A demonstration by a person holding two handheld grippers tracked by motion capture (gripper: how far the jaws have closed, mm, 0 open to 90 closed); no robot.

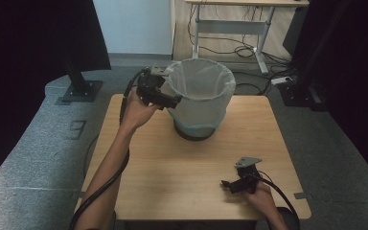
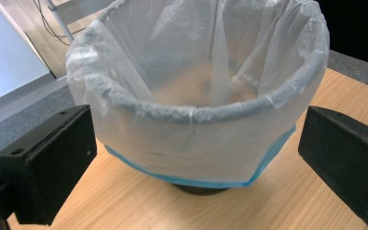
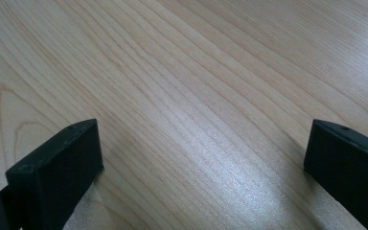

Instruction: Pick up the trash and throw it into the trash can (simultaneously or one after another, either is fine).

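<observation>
- The left gripper (image 1: 172,101), held up in a person's left hand (image 1: 136,111), hangs at the near-left side of a waste bin (image 1: 200,98), its jaws spread wide and gripping nothing.
- Seen from the left gripper view, the two black jaws stand far apart on either side of the bin (image 2: 196,100), which sits just ahead of them and between their lines; whether either jaw touches the liner I cannot tell.
- A thin, milky plastic liner (image 2: 206,139) is folded over the rim of the bin and drapes down its outer wall, ending in a blue band (image 2: 191,181) close to the dark base (image 1: 194,134).
- The bin stands upright on the far half of a pale wooden table (image 1: 187,182), a little left of centre.
- The right gripper (image 1: 227,185) lies low at the near-right corner of the table, in the person's right hand (image 1: 261,197), well apart from the bin, a black cable trailing from it.
- In the right gripper view its jaws are likewise wide apart, with bare wood grain (image 3: 196,105) between them and nothing held.
- Beyond the table, grey floor (image 1: 24,143), a black stand foot (image 1: 81,90) at the left and a desk frame with loose cables (image 1: 235,28) at the back fill out the room.
</observation>
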